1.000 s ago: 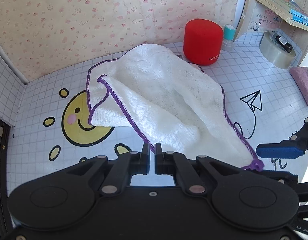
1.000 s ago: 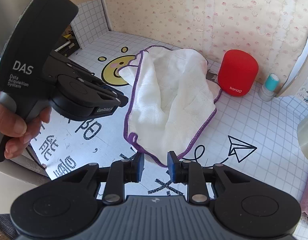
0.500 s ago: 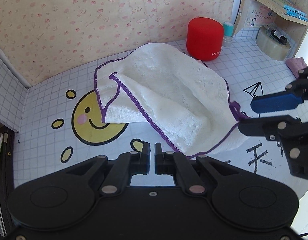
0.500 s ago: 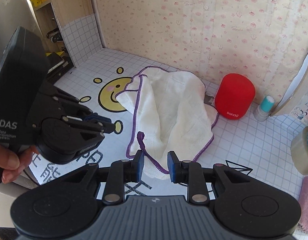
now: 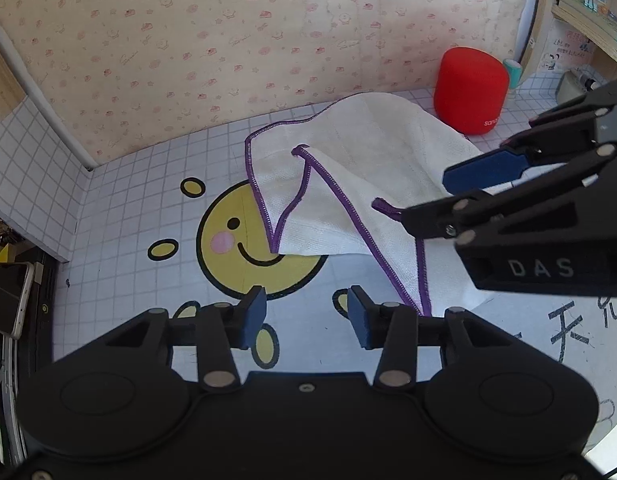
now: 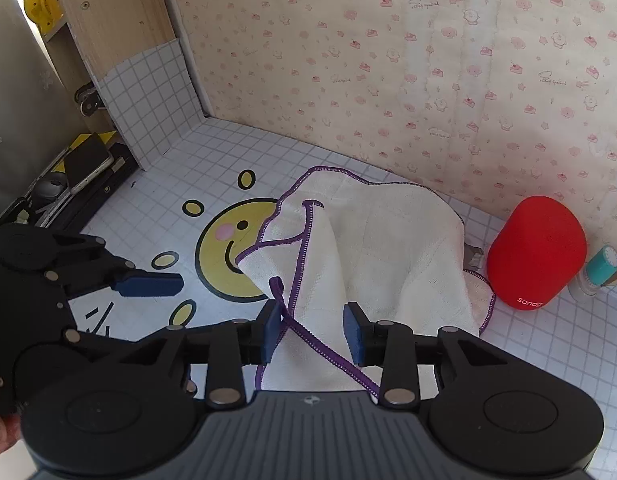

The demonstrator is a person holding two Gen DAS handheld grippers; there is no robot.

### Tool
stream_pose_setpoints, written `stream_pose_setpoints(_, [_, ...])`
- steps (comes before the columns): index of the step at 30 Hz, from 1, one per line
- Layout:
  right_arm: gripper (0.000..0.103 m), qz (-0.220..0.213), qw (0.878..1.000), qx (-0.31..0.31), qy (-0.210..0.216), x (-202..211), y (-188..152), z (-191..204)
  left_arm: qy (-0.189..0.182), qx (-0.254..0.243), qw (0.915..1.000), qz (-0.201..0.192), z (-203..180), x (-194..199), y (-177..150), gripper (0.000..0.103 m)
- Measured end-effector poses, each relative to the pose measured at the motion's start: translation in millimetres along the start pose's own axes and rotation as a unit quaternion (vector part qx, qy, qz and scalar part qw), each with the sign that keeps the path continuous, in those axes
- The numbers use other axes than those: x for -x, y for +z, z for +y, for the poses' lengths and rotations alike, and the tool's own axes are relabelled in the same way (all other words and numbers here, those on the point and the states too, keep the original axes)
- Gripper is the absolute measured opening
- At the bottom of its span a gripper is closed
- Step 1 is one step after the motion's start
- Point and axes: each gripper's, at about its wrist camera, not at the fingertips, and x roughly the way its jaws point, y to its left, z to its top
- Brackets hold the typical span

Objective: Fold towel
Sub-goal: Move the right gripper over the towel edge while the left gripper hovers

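A white towel (image 5: 368,160) (image 6: 388,248) with a purple hem lies rumpled and partly doubled over on the tiled mat, one edge over a yellow smiley face (image 5: 244,248). My right gripper (image 6: 313,332) hovers over the towel's near part. Its jaws are opening, the hem runs loosely between them, and a corner stands up by the left finger. In the left wrist view the right gripper (image 5: 440,196) reaches in from the right above that corner. My left gripper (image 5: 306,316) is opening over bare mat with nothing between its fingers, just left of the towel's near edge.
A red cylindrical speaker (image 6: 536,248) stands right behind the towel by the papered back wall. Next to it is a teal-capped bottle (image 6: 600,268). A phone (image 5: 8,300) lies beyond the mat's left edge. Shelves rise at the far right.
The right gripper carried the towel's near corner leftward over the cloth, and its jaws have widened. The left gripper's jaws, shut before, now stand apart, and it shifted toward the smiley face.
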Motion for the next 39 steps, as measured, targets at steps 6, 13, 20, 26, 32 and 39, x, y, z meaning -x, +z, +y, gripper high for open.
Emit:
stream_pose_setpoints(6, [0.045,0.035,0.999,0.032,-0.016,11.5,-28.4,-2.8,-0.008,-0.007,0.9999,0.008,-1.2,-7.4,-2.2,0.047])
stream_pose_setpoints(13, [0.049,0.040,0.998,0.029,-0.028,38.5,-40.4,-12.6,-0.021,-0.015,0.9996,0.007,-11.0,-9.7,-1.4,0.047])
stream_pose_setpoints(20, [0.053,0.077,0.995,0.049,-0.032,54.4,-57.3,-11.4,-0.029,-0.025,0.9992,0.007,-16.8,-11.6,1.7,0.047])
stream_pose_setpoints(26, [0.054,0.116,0.991,0.061,-0.022,64.6,-82.9,-8.1,-0.037,-0.026,0.9990,0.004,-18.1,-10.0,2.9,0.047])
stream_pose_setpoints(32, [0.054,0.096,0.995,0.032,-0.016,62.5,-83.4,-3.0,-0.043,-0.032,0.9986,0.004,-21.6,-8.8,1.8,0.047])
stream_pose_setpoints(39, [0.054,0.058,0.998,0.033,-0.008,40.2,-55.0,8.5,-0.040,-0.033,0.9986,0.000,-16.4,-6.8,0.0,0.047])
